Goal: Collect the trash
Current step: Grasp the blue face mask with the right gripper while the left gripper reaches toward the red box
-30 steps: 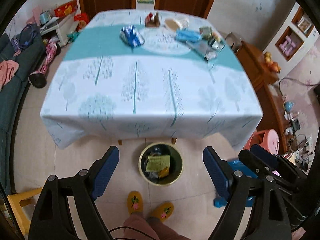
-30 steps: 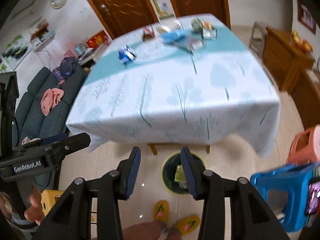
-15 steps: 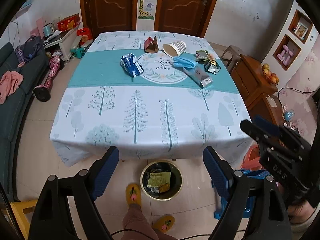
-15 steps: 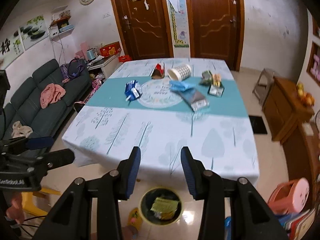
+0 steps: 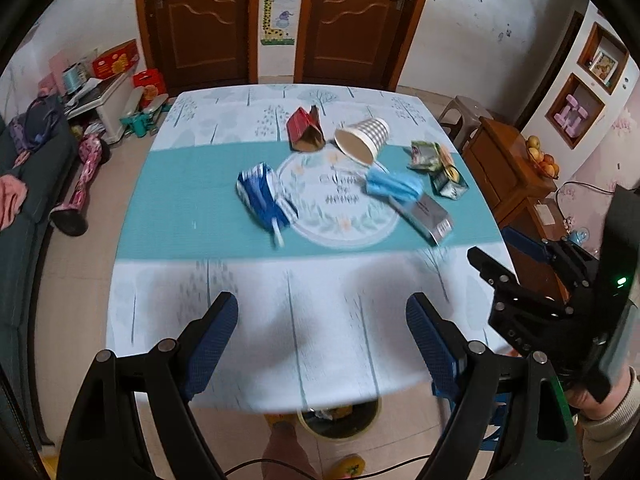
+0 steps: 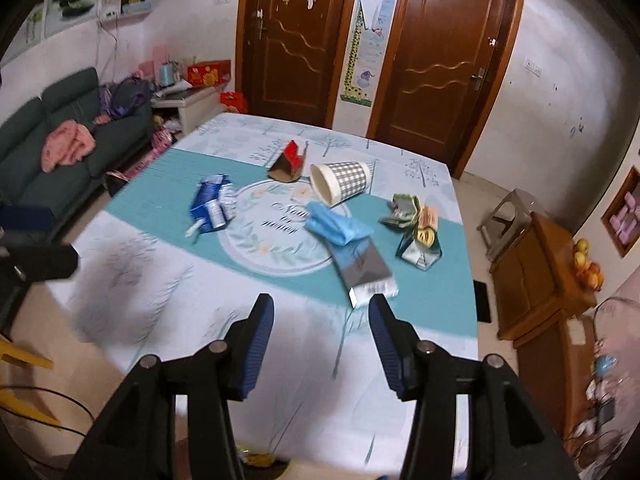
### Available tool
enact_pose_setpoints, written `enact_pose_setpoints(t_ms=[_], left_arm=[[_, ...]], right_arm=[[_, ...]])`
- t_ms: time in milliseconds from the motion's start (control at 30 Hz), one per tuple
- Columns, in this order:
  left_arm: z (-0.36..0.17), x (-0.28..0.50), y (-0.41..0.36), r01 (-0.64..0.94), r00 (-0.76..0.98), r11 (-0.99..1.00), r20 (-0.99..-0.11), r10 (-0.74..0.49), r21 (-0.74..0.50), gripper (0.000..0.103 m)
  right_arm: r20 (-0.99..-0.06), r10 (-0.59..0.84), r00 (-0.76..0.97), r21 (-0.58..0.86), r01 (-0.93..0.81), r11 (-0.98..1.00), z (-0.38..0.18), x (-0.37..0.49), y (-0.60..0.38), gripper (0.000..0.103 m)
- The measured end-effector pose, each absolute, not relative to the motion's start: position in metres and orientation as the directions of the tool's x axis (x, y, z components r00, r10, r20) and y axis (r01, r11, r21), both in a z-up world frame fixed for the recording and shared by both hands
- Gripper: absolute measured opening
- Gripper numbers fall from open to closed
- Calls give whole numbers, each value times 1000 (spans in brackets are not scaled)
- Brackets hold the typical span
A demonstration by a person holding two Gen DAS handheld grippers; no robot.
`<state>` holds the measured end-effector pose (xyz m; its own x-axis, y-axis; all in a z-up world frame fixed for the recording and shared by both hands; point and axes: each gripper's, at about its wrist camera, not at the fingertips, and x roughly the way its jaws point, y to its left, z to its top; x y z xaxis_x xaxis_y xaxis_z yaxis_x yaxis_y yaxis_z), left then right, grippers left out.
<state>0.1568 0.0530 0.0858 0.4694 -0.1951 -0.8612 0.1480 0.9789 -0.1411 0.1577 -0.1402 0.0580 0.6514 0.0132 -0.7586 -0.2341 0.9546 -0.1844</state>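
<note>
Two grippers, left gripper [image 5: 322, 326] and right gripper [image 6: 322, 330], are held spread and empty above the desk [image 5: 248, 320], ready for a pick. Trash, including a cup [image 6: 340, 182] and a silver box [image 6: 362, 268], is scattered mid-desk; the bin [image 5: 340, 424] is kept below the near edge for drops.

Left gripper [image 5: 322, 330] jaws wide apart; right gripper [image 6: 321, 338] jaws parted, both holding nothing.
</note>
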Motion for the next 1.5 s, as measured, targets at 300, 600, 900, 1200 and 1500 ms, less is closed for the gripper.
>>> enact_pose_setpoints(t_ms=[300, 600, 900, 1200, 1500], left_arm=[[60, 273, 72, 211, 385, 964, -893, -233, -161, 85], [34, 349, 71, 275, 305, 946, -918, -253, -170, 85], [22, 402, 61, 309, 255, 928, -922, -292, -209, 85], [10, 448, 44, 284, 244, 937, -930, -276, -204, 85], [-24, 500, 24, 196, 178, 950, -944, -278, -243, 85]], right_arm=[[-804, -124, 581, -318, -245, 916, 3, 260, -119, 53], [-830, -203, 519, -410, -323, 853, -39, 328, -97, 54], [-905, -105, 412, -246, -306, 920, -45, 361, -108, 13], [-894, 85, 441, 11, -167, 986, -13, 367, -130, 3], [-831, 205, 517, 247, 13, 969, 17, 371, -161, 3]])
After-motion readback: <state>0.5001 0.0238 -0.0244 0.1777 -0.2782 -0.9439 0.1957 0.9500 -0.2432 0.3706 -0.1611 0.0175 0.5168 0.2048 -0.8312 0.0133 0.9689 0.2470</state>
